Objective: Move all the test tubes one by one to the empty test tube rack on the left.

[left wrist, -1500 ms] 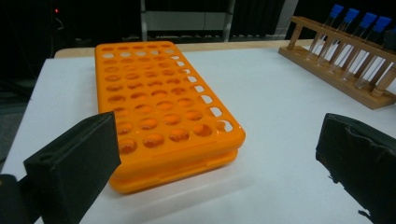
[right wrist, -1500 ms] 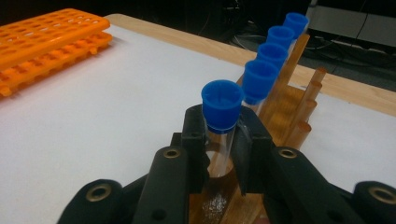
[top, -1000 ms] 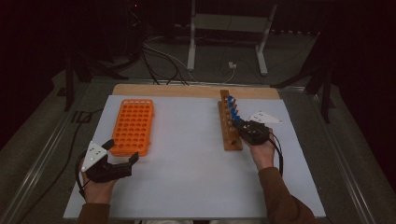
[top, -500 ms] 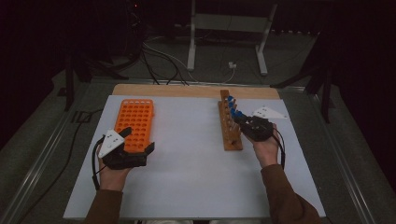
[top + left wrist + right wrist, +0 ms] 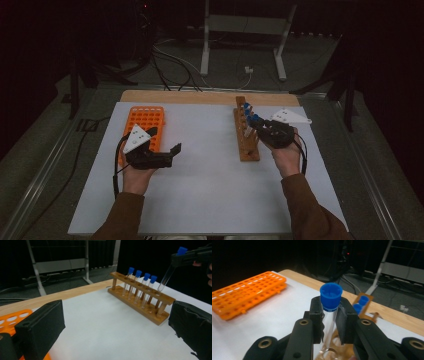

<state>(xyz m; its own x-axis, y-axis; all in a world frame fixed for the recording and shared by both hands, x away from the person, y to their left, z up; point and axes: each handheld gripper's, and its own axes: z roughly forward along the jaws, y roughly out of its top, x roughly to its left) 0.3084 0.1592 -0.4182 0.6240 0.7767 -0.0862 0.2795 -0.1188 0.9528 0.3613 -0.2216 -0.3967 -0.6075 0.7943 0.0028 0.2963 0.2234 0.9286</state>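
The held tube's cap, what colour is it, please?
Blue cap, clearest in the right gripper view.

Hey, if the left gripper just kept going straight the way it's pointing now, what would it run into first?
Probably the wooden rack with its blue-capped tubes. The left gripper is open and points across bare white mat toward it. Nothing lies between, though depth is hard to judge.

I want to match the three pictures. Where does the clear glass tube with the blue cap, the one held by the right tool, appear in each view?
High view: clear glass tube with the blue cap, right of centre, at the right tool.
Left gripper view: top right corner, tilted, lower end just over the rack.
Right gripper view: centre, clamped between the pads.
Shared landmark: the brown wooden tube rack.
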